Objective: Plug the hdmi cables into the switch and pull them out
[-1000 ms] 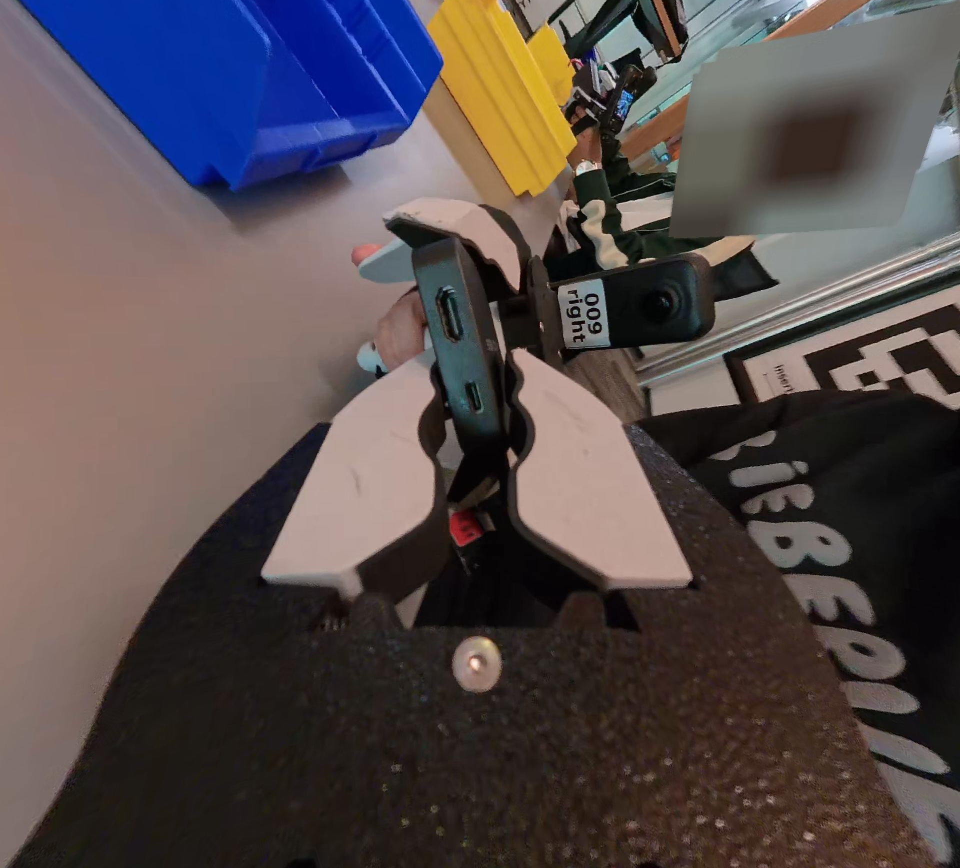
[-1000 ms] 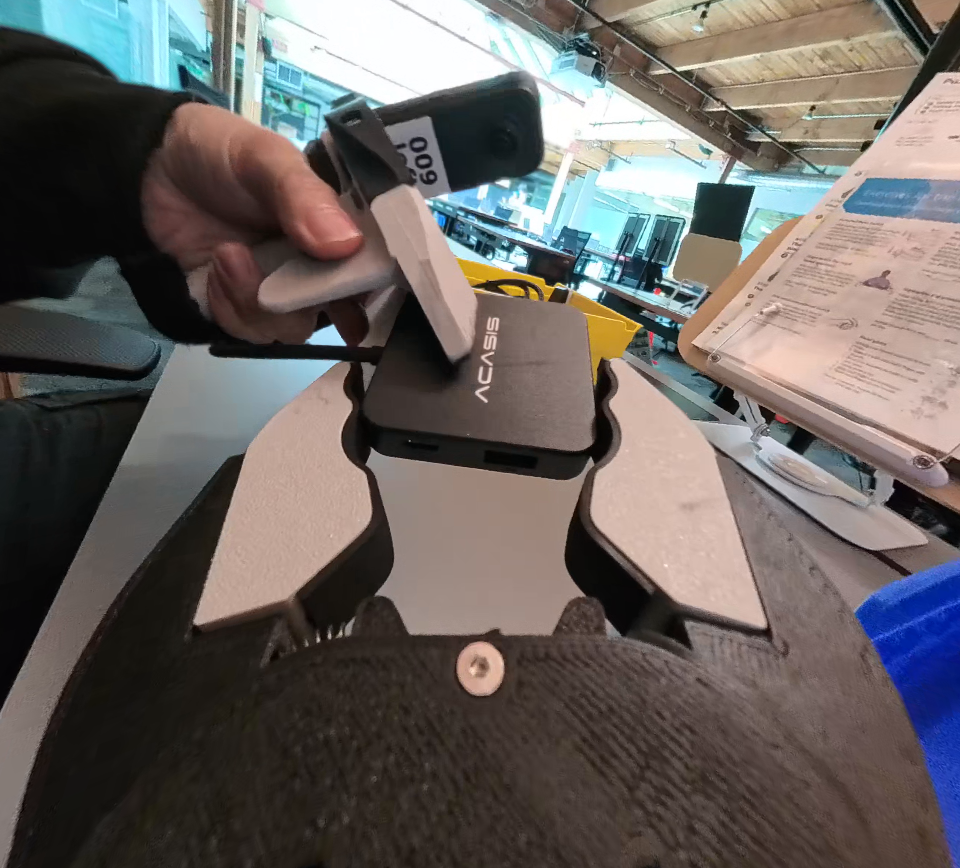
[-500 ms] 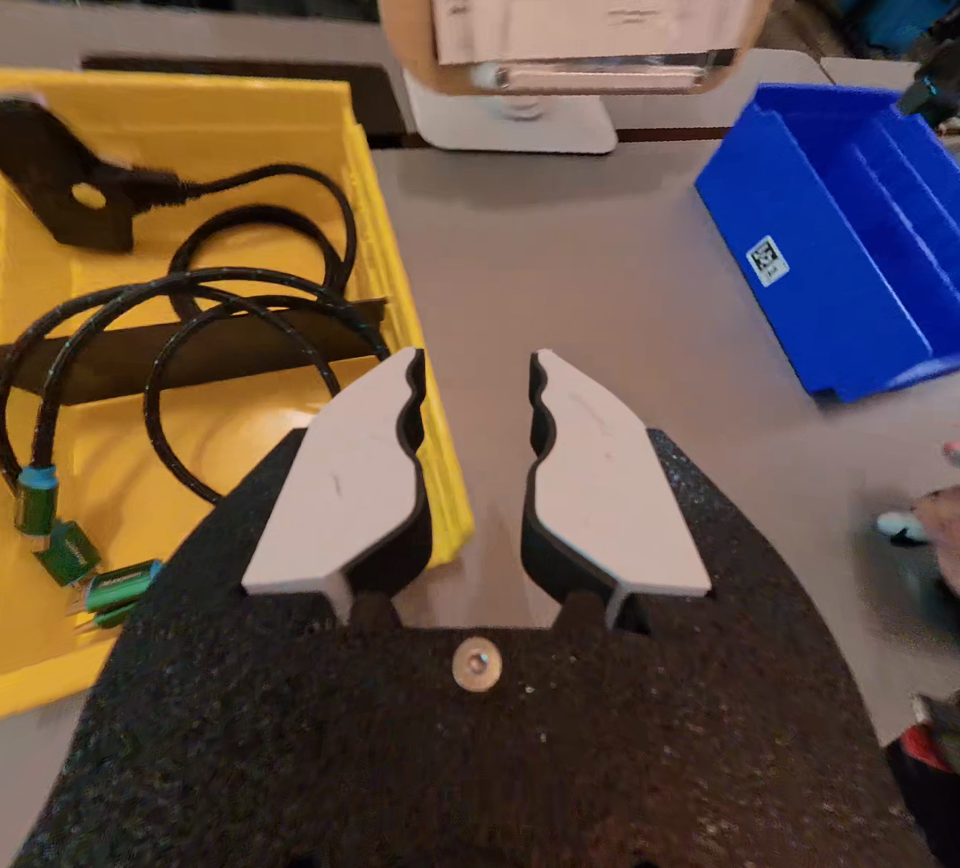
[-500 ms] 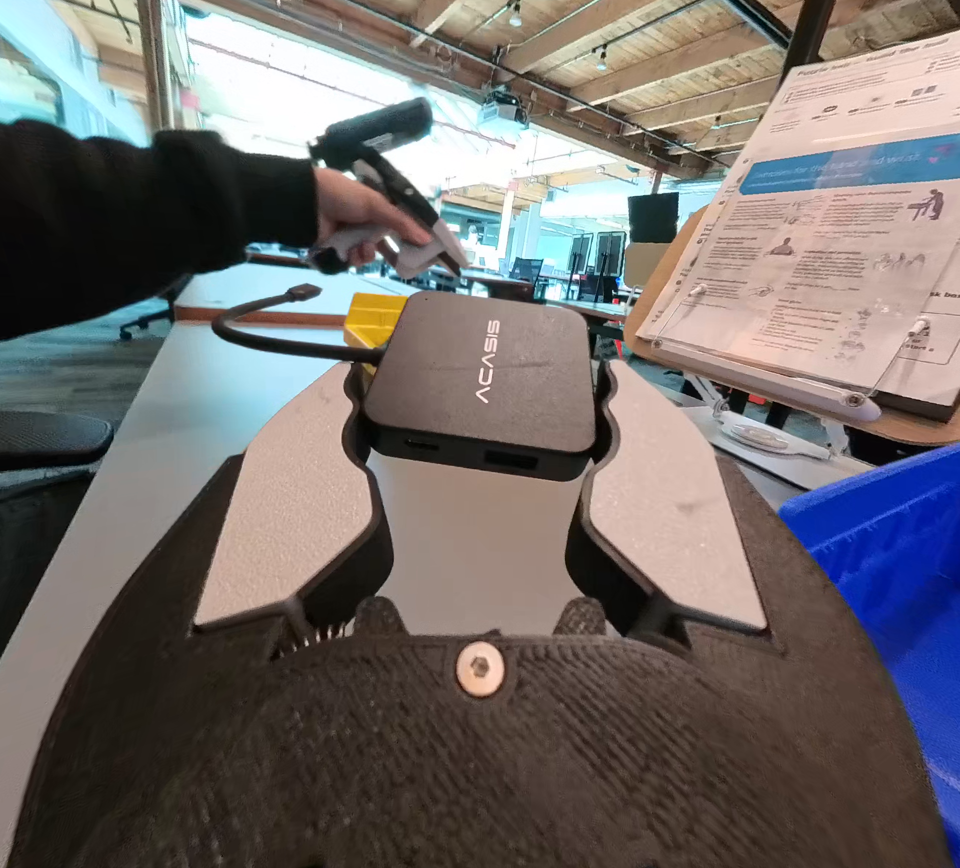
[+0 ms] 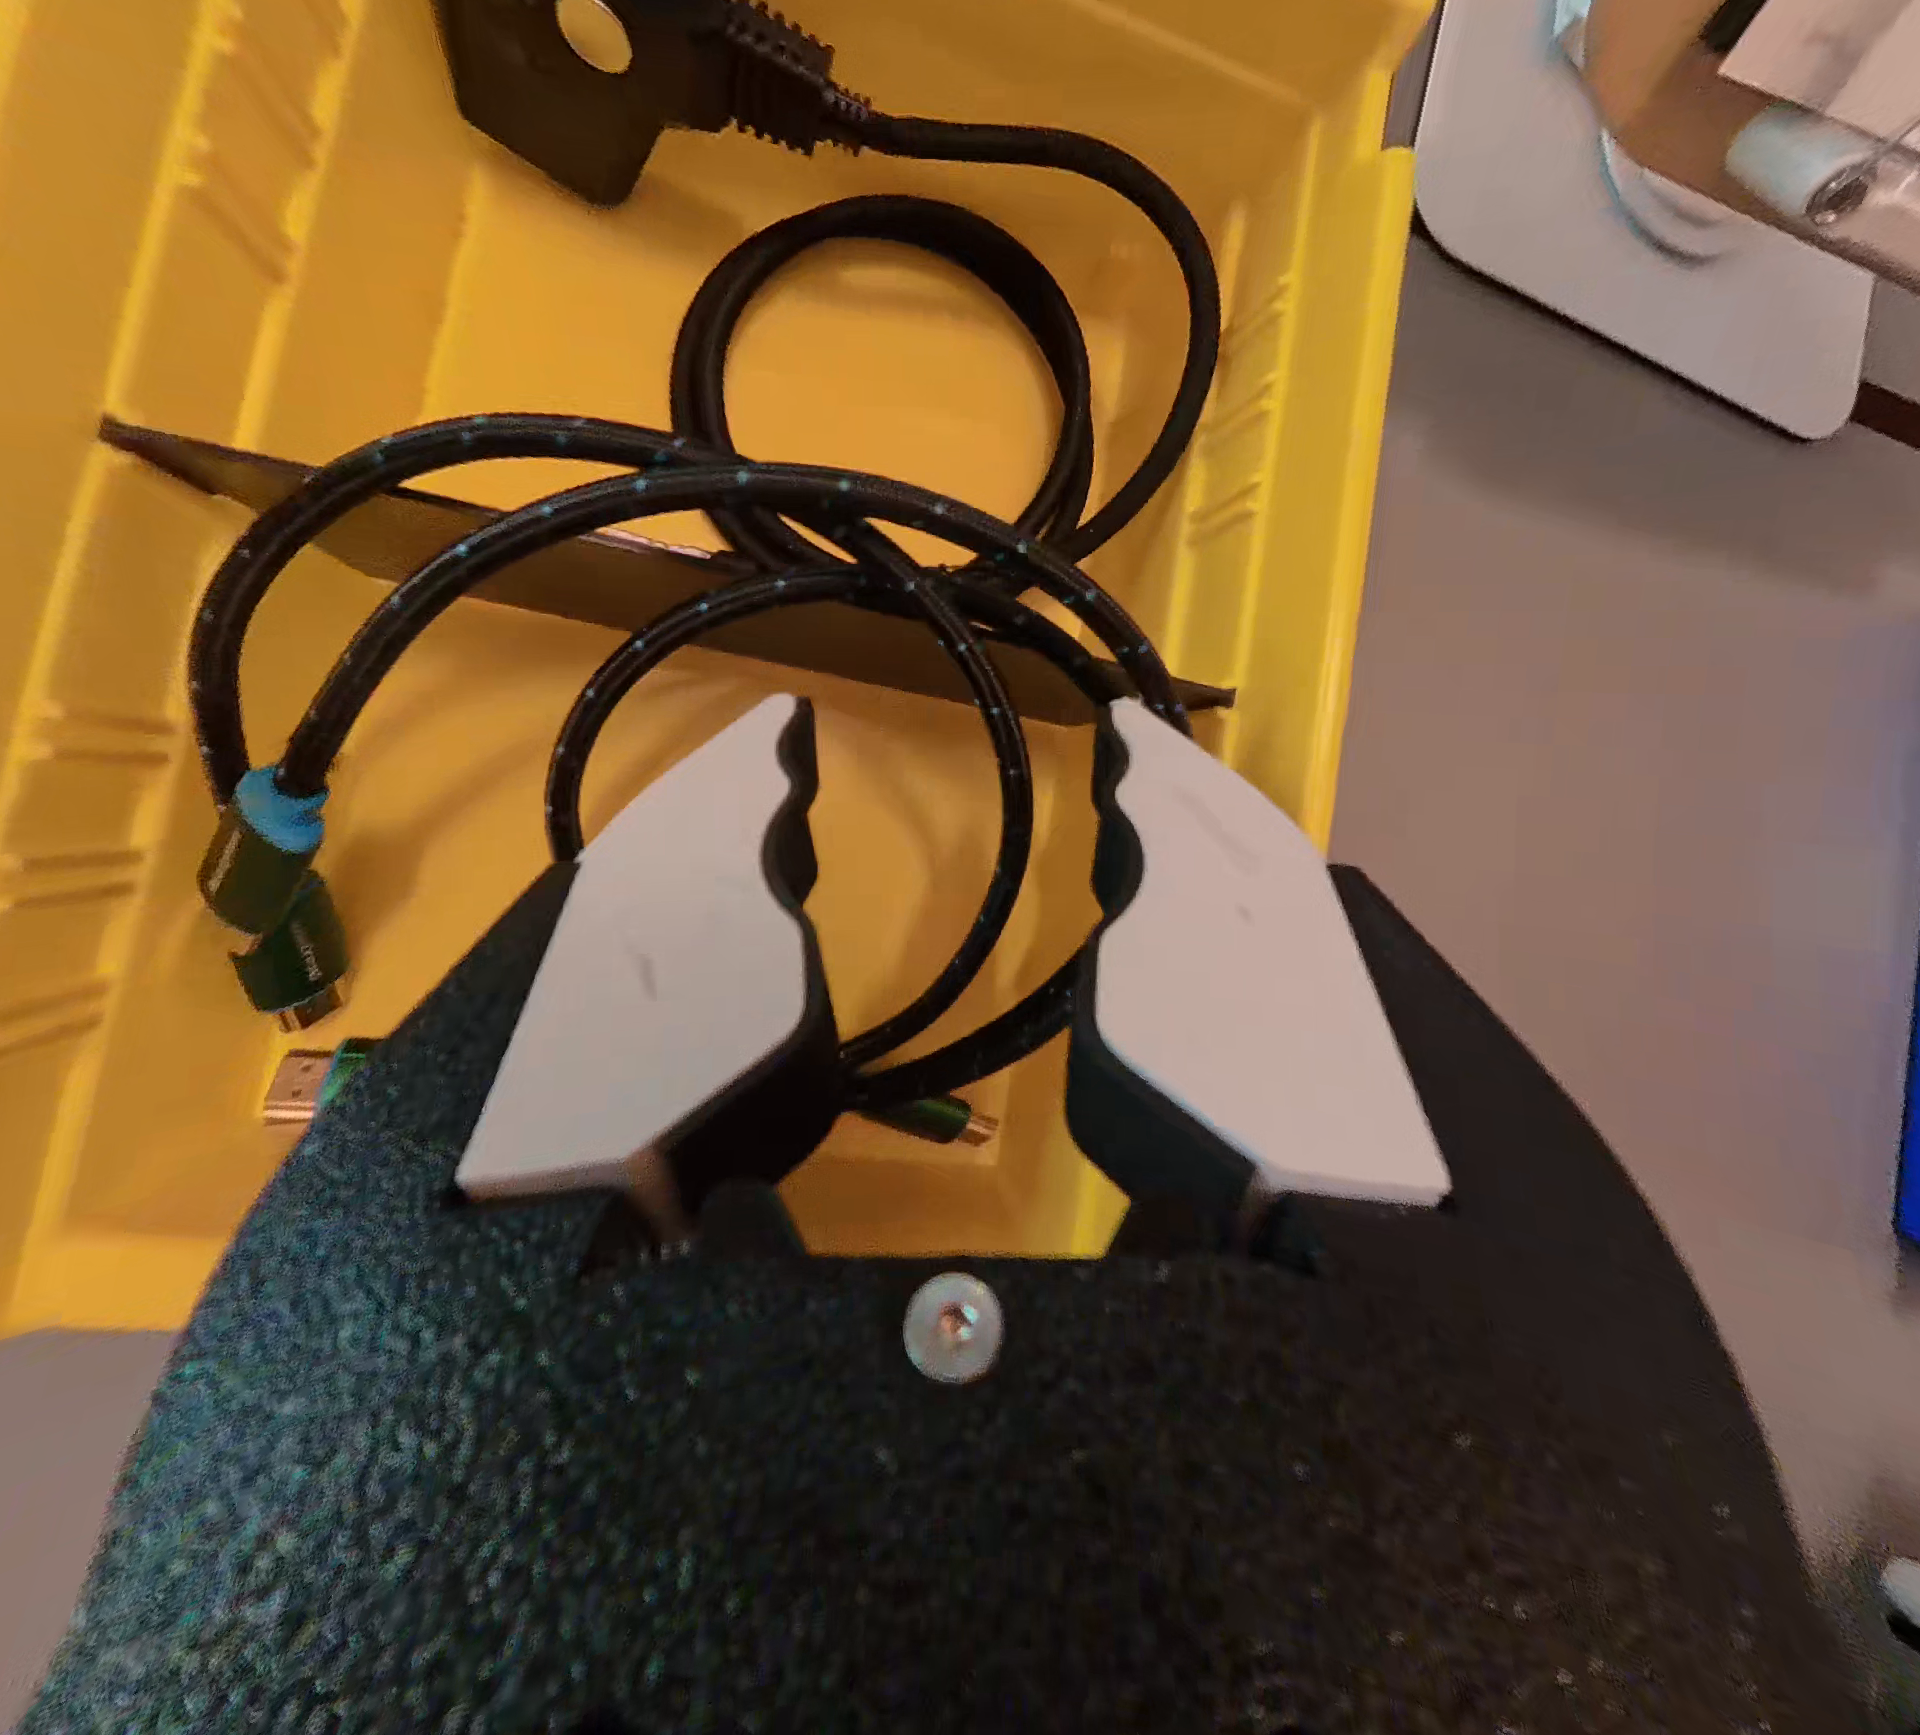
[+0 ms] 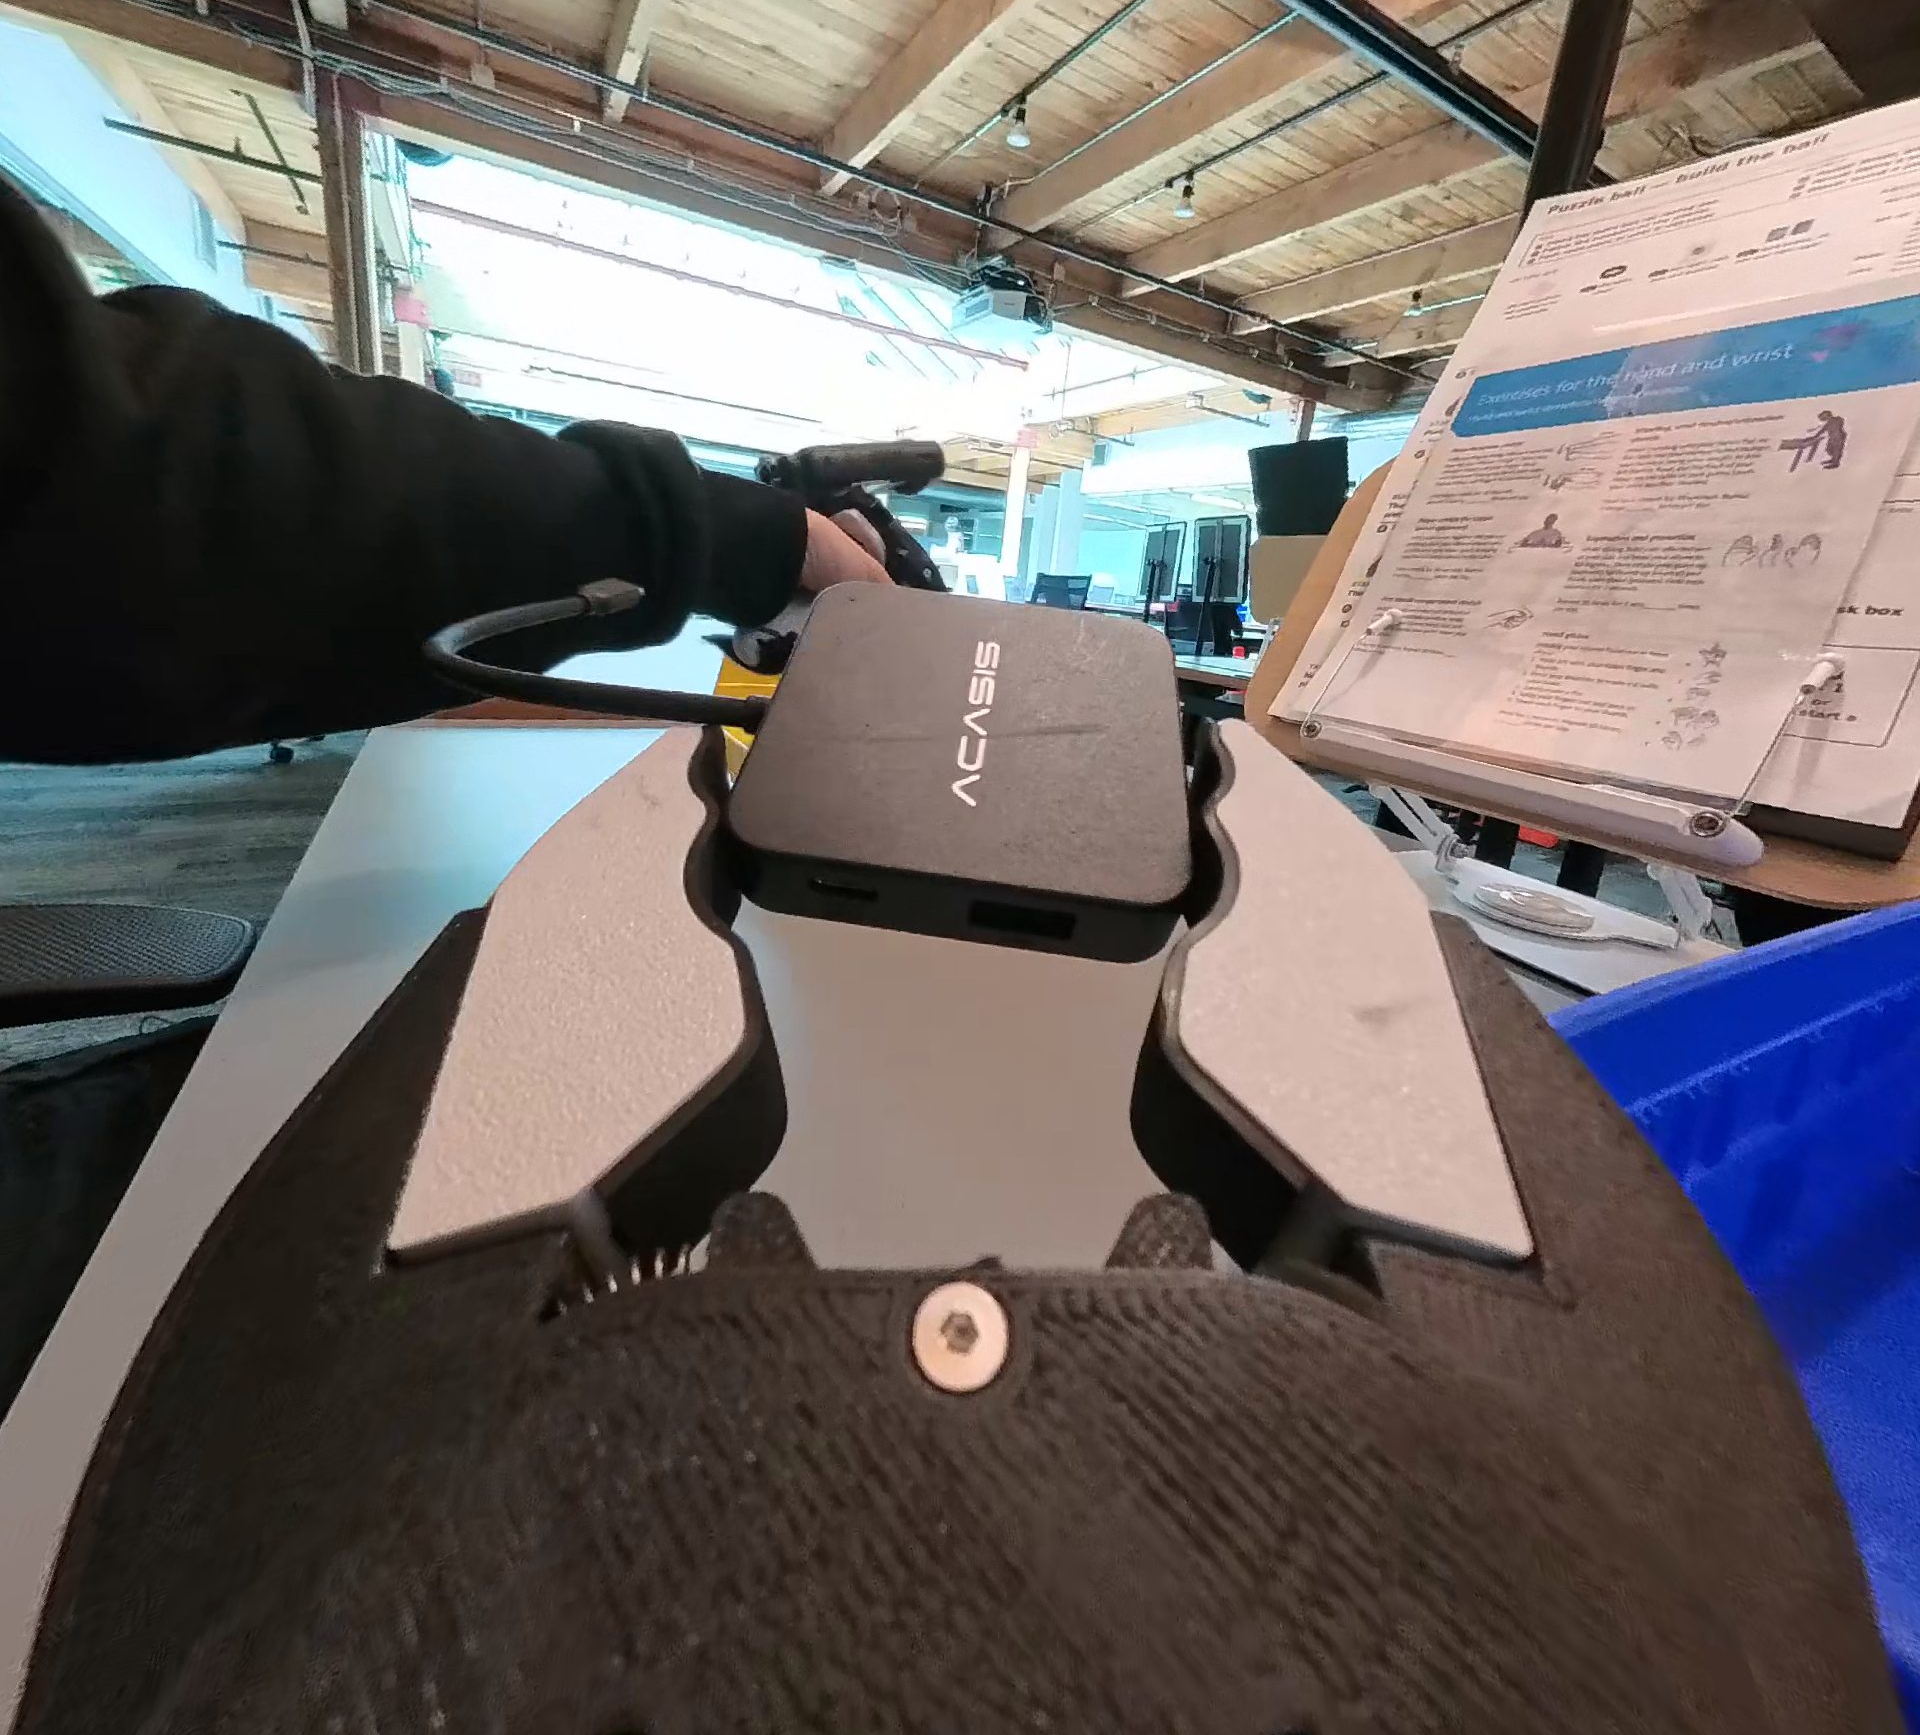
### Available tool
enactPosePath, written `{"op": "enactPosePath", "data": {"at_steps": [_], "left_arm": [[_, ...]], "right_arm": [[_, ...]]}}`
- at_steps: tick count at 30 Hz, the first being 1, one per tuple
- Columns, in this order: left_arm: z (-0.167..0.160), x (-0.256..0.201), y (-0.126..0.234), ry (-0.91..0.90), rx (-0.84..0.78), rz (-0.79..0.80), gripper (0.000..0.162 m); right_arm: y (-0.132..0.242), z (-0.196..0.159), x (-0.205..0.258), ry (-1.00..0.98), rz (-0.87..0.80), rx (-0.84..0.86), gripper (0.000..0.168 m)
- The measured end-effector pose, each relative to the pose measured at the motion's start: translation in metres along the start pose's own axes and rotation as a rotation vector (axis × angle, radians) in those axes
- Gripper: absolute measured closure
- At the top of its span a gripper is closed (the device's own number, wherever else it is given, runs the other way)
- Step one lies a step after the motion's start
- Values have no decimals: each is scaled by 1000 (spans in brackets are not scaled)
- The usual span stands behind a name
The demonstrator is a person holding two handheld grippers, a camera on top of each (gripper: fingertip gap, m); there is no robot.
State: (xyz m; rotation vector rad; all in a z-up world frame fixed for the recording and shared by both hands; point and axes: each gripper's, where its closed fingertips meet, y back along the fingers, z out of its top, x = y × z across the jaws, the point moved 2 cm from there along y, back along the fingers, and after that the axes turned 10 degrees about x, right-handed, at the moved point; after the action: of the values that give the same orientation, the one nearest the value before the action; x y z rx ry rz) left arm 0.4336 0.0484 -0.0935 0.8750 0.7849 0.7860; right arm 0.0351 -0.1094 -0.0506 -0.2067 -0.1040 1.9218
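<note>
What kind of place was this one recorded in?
Probably a shared workshop or lab in a converted industrial building. The right wrist view shows an exposed timber-beam ceiling, rows of desks with monitors behind, and an instruction sheet on a stand; the left wrist view shows a yellow parts bin on a grey table.

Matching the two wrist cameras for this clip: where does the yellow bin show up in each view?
Left wrist view: the yellow bin fills the upper left, holding the HDMI cables under the open left gripper.
Right wrist view: only a yellow sliver left of the switch.
Shared landmark: the document stand.
</note>
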Motion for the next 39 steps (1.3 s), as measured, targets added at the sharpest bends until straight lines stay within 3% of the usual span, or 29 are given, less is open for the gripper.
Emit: {"op": "enactPosePath", "data": {"at_steps": [3,9,12,23,31,39], "left_arm": [[-5,-18,-3,5,6,-111,131],[-8,-26,-17,30,67,-124,124],[-9,-29,-14,20,72,-168,142],[-14,-27,18,-48,84,-232,146],[-23,-30,11,-49,65,-356,155],[-27,-33,24,-200,36,-277,155]], "right_arm": [[0,1,-1,-8,-1,-9,83],[0,-1,-2,3,-9,3,83],[0,-1,-2,5,-15,2,83],[-2,-3,0,19,-5,21,83],[-1,-2,-1,16,-4,14,83],[0,-2,-1,22,-8,12,83]]}}
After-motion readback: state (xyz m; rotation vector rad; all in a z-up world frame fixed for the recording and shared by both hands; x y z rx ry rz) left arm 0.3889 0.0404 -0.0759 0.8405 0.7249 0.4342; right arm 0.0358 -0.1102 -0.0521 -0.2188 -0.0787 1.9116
